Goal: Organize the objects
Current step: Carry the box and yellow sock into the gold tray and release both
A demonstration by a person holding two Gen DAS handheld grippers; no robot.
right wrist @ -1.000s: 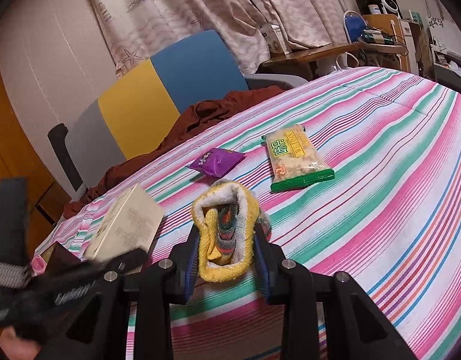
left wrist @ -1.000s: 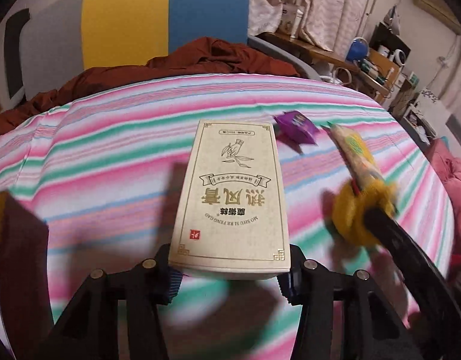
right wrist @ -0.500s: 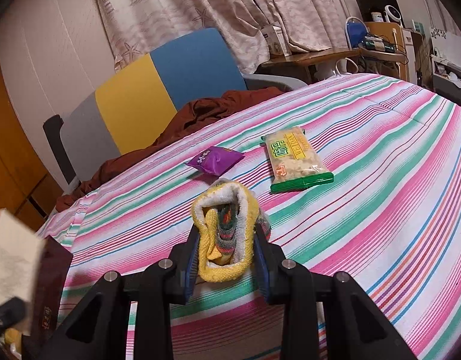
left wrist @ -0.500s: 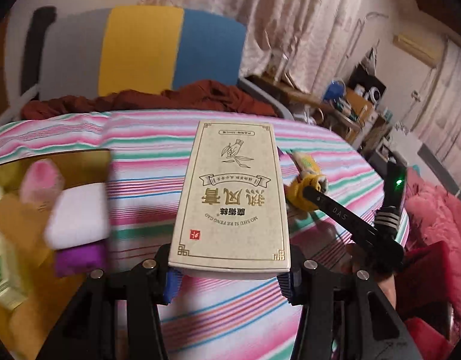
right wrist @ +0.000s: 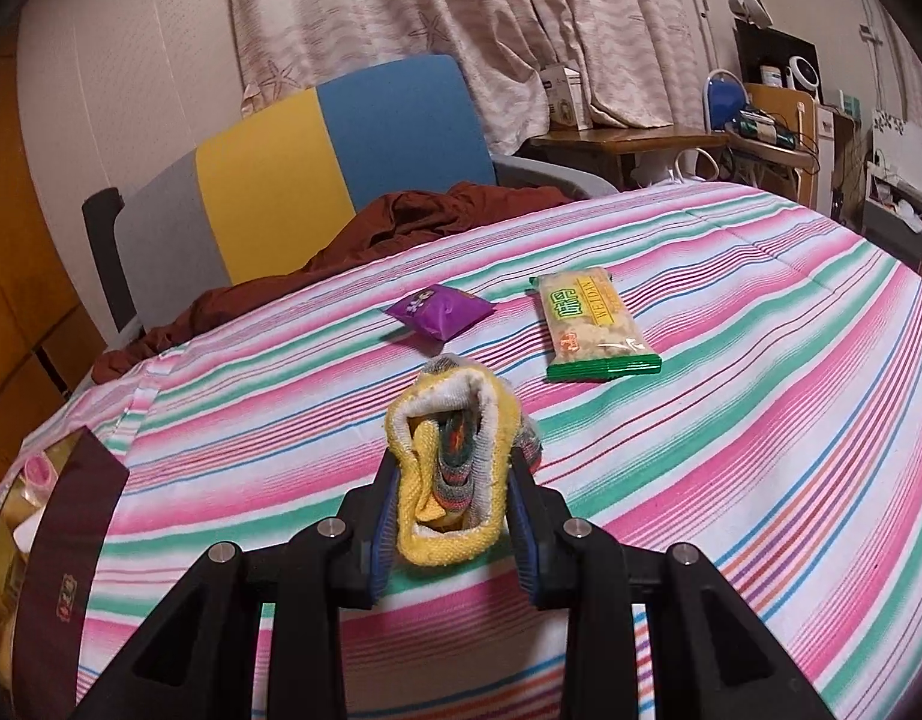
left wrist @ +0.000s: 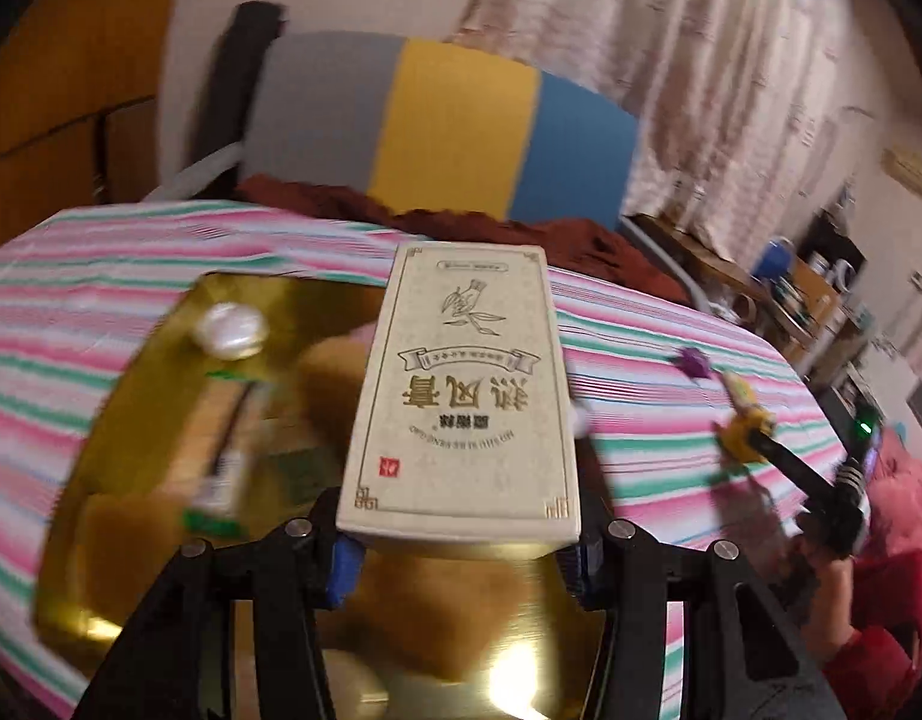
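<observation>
Hands both carry loads: our left gripper point(left wrist: 461, 546) clamps the cream box point(left wrist: 461, 384) above the gold bin point(left wrist: 131, 420), presumably its destination, while our right gripper point(right wrist: 452, 516) pinches the yellow sock bundle point(right wrist: 452, 468), waiting near the snack packets point(right wrist: 592, 324).

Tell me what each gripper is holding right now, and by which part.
The left gripper clamps the cream box by the long sides at its near end. The right gripper pinches the rolled yellow sock bundle across its sides.

Gold-lined box point(left wrist: 131, 420) contents smeared by motion blur (partly behind cream carton point(left wrist: 461, 396)), far shelf clutter point(right wrist: 778, 114) too small
</observation>
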